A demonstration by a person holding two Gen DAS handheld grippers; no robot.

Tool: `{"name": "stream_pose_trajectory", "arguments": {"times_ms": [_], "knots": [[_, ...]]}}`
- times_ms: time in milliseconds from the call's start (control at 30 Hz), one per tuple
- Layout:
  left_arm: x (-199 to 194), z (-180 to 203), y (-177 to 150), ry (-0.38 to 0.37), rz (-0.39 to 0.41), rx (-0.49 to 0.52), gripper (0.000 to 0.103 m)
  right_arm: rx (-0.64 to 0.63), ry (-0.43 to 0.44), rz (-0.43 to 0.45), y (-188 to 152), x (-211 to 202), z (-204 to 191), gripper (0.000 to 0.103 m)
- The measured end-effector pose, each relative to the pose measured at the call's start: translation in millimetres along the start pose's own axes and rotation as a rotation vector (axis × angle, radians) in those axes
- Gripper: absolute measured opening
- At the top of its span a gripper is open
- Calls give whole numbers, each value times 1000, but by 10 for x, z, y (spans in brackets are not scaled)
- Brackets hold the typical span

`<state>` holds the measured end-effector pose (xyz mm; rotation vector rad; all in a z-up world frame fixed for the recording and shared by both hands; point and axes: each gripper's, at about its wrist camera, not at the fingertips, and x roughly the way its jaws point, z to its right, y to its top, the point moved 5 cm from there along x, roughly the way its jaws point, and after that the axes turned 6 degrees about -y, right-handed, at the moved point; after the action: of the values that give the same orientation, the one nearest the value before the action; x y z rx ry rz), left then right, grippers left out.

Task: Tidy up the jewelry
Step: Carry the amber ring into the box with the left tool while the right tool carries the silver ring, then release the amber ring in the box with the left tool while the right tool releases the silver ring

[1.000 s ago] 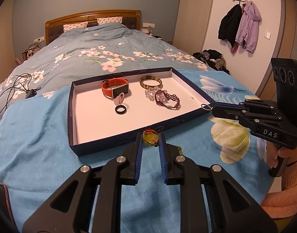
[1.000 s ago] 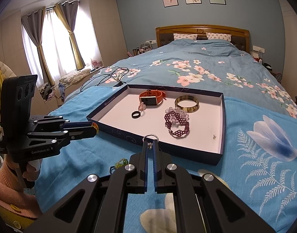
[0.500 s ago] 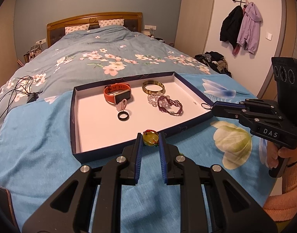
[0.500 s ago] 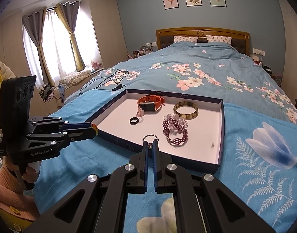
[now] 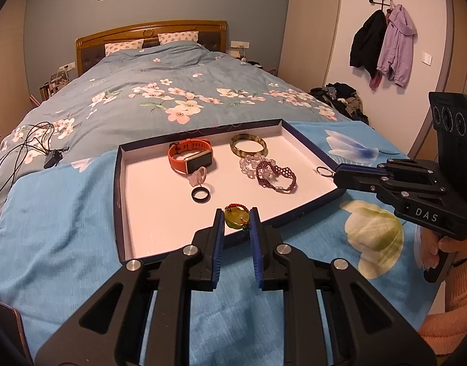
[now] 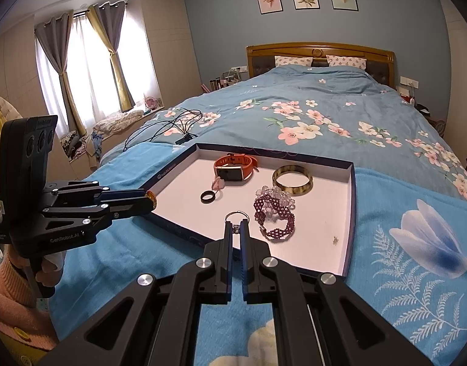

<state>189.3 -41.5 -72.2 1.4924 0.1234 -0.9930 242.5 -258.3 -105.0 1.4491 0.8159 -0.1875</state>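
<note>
The left gripper (image 5: 236, 218) pinches a green pendant (image 5: 236, 217) over the near edge of the tray (image 5: 119, 183). The right gripper (image 6: 236, 228), marked "DAS", pinches a silver ring (image 6: 236, 216) near the tray's right edge.

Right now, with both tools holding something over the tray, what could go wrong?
1. The left tool pinches the green pendant only at its fingertips, so the pendant may slip out onto the blanket short of the tray.
2. The right tool grips just below a thin metal ring; a small twist could free it.
3. If released here, the ring could land on the purple bracelet and tangle.
</note>
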Motion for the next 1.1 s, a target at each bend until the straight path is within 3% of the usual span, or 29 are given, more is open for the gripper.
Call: {"name": "stream_pose_trajectory", "arguments": {"times_ms": [1100], "knots": [[243,-141,156,37,-5,-8,17,11,4,-10,73,188,53,3]]}}
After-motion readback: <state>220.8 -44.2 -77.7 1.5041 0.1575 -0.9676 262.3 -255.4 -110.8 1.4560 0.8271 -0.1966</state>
